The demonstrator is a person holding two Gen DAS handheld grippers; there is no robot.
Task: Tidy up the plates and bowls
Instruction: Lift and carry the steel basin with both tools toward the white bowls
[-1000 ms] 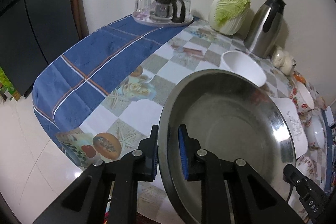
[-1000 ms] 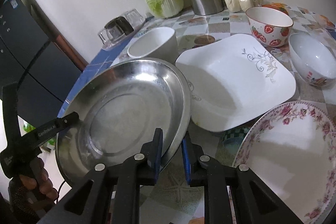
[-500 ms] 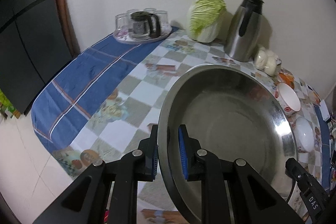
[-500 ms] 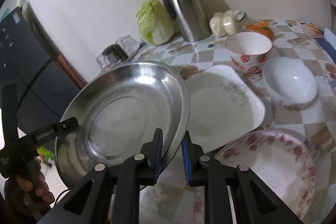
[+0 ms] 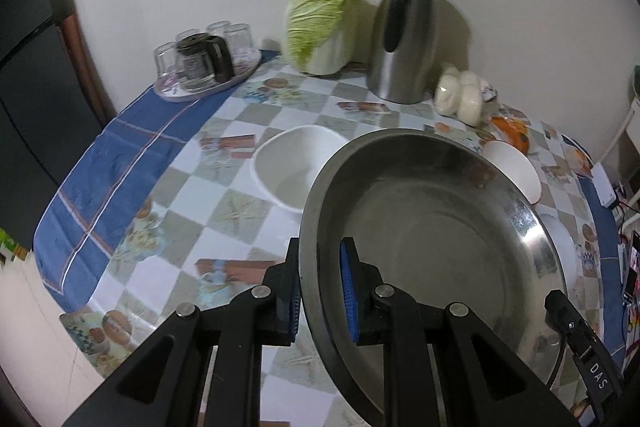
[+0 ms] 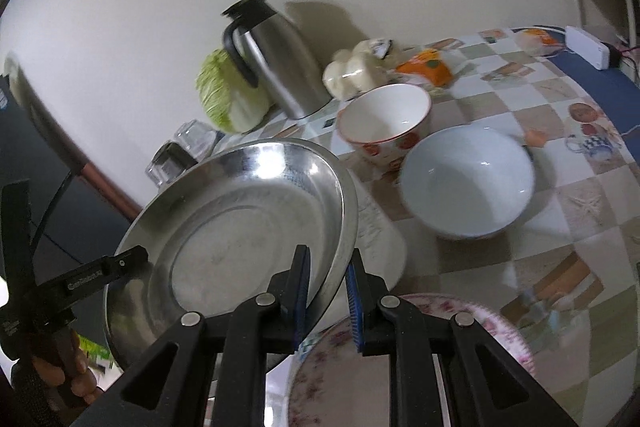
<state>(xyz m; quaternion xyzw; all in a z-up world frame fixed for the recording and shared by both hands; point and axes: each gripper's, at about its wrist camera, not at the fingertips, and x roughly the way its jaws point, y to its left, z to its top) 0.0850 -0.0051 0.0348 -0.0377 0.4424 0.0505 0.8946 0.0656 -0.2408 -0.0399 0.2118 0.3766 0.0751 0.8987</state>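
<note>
Both grippers hold one large steel basin (image 5: 440, 239) above the table. My left gripper (image 5: 320, 291) is shut on its left rim. My right gripper (image 6: 328, 295) is shut on the opposite rim of the steel basin (image 6: 240, 227), which is tilted in this view. Under the basin lies a white square plate (image 6: 380, 239), mostly hidden. A white bowl (image 6: 468, 183), a strawberry-patterned bowl (image 6: 384, 123) and a floral plate (image 6: 420, 367) sit to the right. A white square bowl (image 5: 292, 167) sits left of the basin.
A steel thermos jug (image 5: 408, 39), a cabbage (image 5: 320, 23), white buns (image 5: 460, 99) and a tray of glasses with a coffee pot (image 5: 204, 63) stand along the wall. A white power adapter (image 6: 584, 47) lies at the far right. The table's edge runs at the left.
The basin has been lifted higher and carried right, away from the table's left end. The white square bowl has come out from behind it, and the square plate is now mostly covered.
</note>
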